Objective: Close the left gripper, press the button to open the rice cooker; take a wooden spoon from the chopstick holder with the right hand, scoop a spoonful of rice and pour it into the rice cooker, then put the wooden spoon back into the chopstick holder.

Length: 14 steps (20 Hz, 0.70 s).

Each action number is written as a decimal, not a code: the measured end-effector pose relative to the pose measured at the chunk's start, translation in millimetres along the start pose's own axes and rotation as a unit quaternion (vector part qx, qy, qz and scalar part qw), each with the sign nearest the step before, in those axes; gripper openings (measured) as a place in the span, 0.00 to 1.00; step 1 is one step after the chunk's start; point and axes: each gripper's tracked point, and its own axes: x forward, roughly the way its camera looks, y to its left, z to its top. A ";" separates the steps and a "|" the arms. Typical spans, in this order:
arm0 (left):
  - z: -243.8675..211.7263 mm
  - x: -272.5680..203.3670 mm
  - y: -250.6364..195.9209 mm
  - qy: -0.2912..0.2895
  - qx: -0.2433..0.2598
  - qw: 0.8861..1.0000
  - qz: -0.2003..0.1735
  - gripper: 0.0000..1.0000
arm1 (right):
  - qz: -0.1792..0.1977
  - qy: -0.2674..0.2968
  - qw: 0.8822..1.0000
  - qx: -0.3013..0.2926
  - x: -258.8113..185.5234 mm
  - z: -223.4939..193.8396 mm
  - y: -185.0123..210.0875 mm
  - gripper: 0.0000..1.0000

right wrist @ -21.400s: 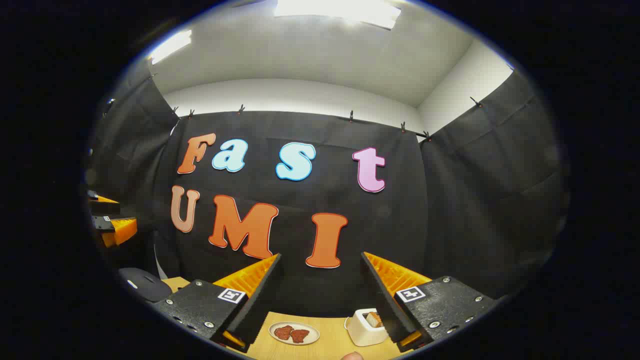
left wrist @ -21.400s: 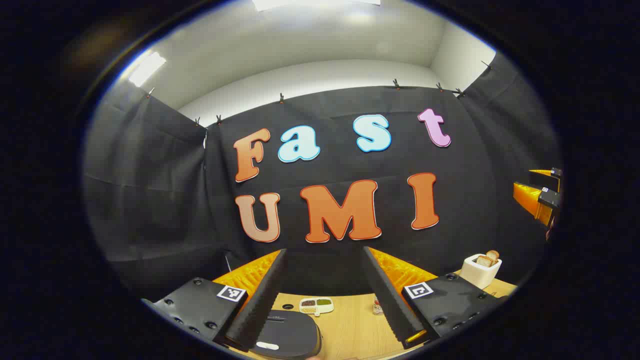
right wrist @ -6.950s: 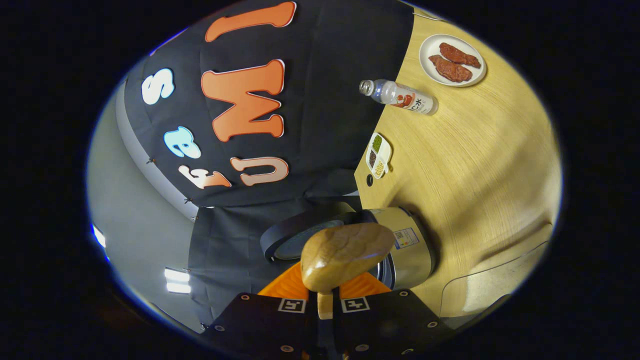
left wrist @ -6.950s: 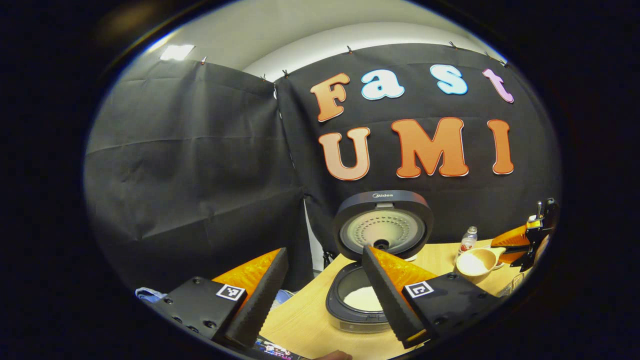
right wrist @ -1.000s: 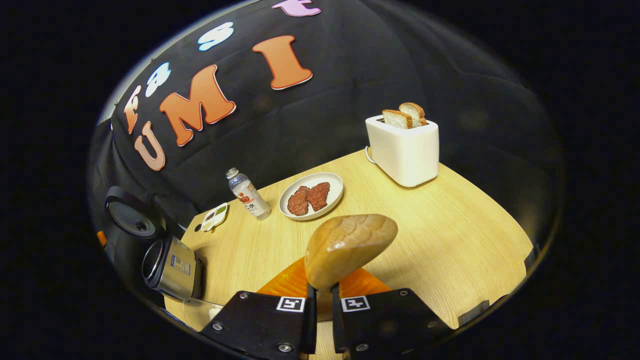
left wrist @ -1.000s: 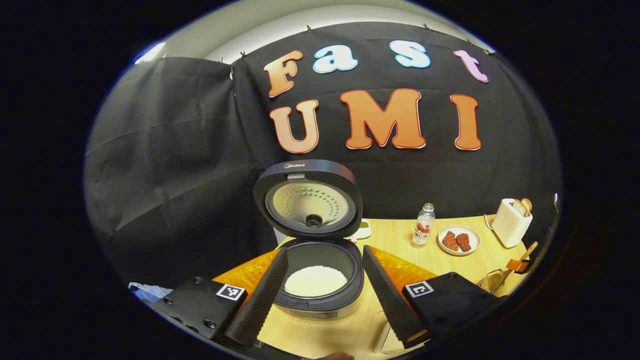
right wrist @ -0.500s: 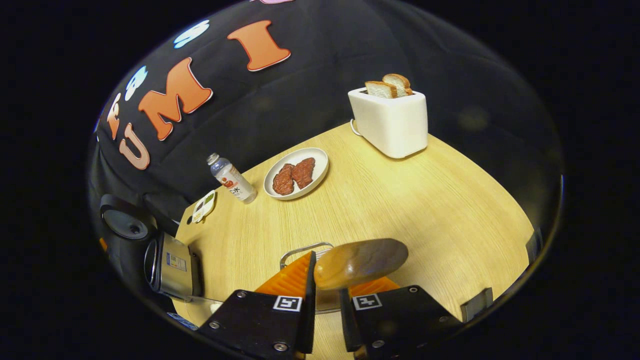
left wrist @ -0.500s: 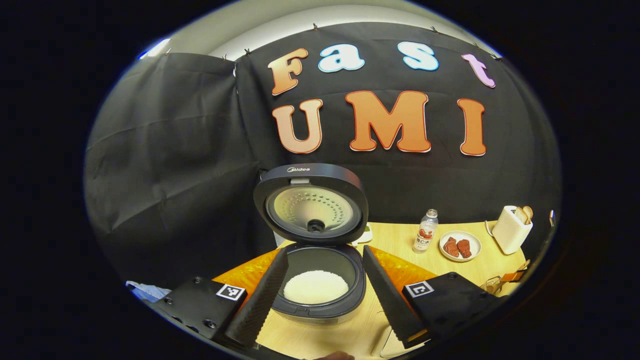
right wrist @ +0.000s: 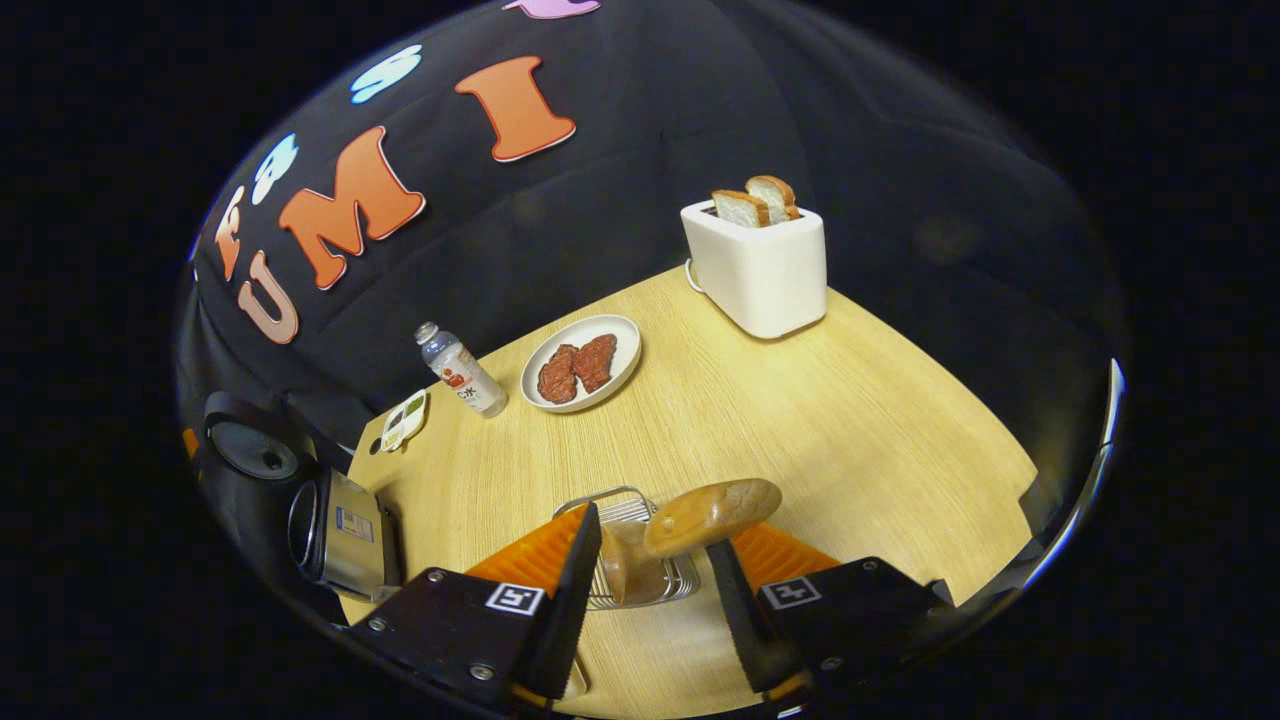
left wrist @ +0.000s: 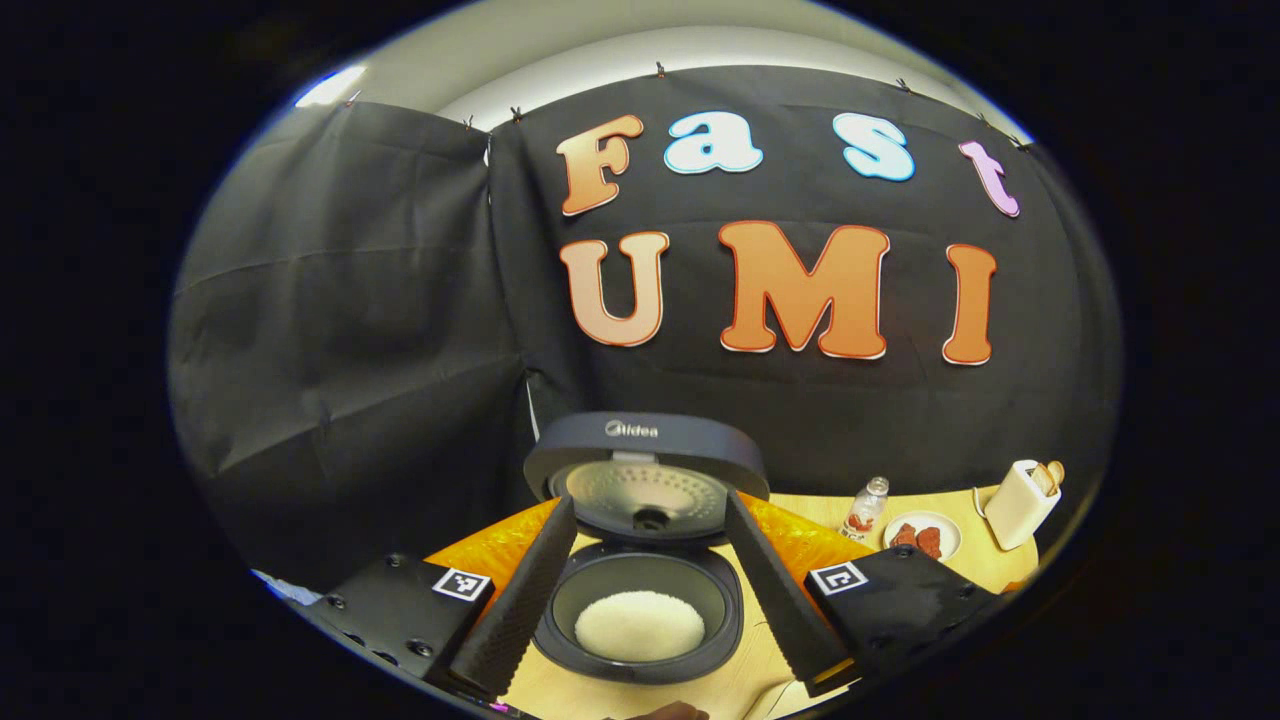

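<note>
The rice cooker (left wrist: 640, 600) stands open at the left end of the worktop (right wrist: 800, 420), its lid (left wrist: 648, 470) tipped up at the far side and a mound of white rice (left wrist: 640, 625) lying in the pot. In the left gripper view it sits between the fingers of the left gripper (left wrist: 648, 590), which are spread well apart and touch nothing. In the right gripper view the same cooker (right wrist: 335, 535) shows at the far left edge, seen from the side.

The wooden spoon (right wrist: 712, 517) stands in the wire chopstick holder (right wrist: 628, 550) with its bowl sticking up and out to the right (the handle goes down into the holder, blurred behind the wire). The right gripper (right wrist: 645, 590) is spread apart around the holder, one finger on each side; whether either finger touches the spoon or the wire, I cannot tell.

Farther back on the worktop, from left to right, are a small divided dish (right wrist: 403, 418), a small bottle (right wrist: 460, 382) standing upright, a plate (right wrist: 580, 375) with two dark red pieces of meat, and a white toaster (right wrist: 757, 265) with two slices of bread poking out of the top. The bottle stands just beside the plate; the toaster is well apart from it, near the black cloth wall (right wrist: 620, 180).
</note>
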 end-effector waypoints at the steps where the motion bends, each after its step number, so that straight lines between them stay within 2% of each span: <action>1: 8.8 4.9 2.6 -0.002 0.003 1.000 0.000 1.00 | -0.003 -0.009 1.000 -0.009 -7.0 7.0 3.8 0.69; 4: 25.7 27.7 10.9 0.013 0.005 1.000 -0.001 1.00 | -0.005 -0.044 0.999 -0.028 -23.0 29.7 -0.6 0.79; 6: 32.9 50.1 11.8 0.013 -0.004 1.000 -0.014 1.00 | -0.004 -0.070 0.997 -0.035 -35.8 47.3 1.9 0.80; 10: 57.7 90.0 22.5 0.017 0.020 1.000 -0.014 1.00 | -0.007 -0.106 0.993 -0.052 -56.3 72.1 2.0 0.80; 11: 55.7 98.1 24.2 0.029 0.020 0.999 -0.009 0.93 | -0.006 -0.111 0.992 -0.053 -60.3 76.1 2.6 0.79; 12: 56.3 106.6 24.4 0.035 0.018 0.999 -0.006 1.00 | -0.005 -0.114 0.992 -0.053 -63.2 78.2 3.7 0.79; 14: 47.2 123.6 12.5 0.064 0.031 0.997 -0.030 1.00 | -0.005 -0.118 0.991 -0.059 -68.0 79.4 3.7 0.79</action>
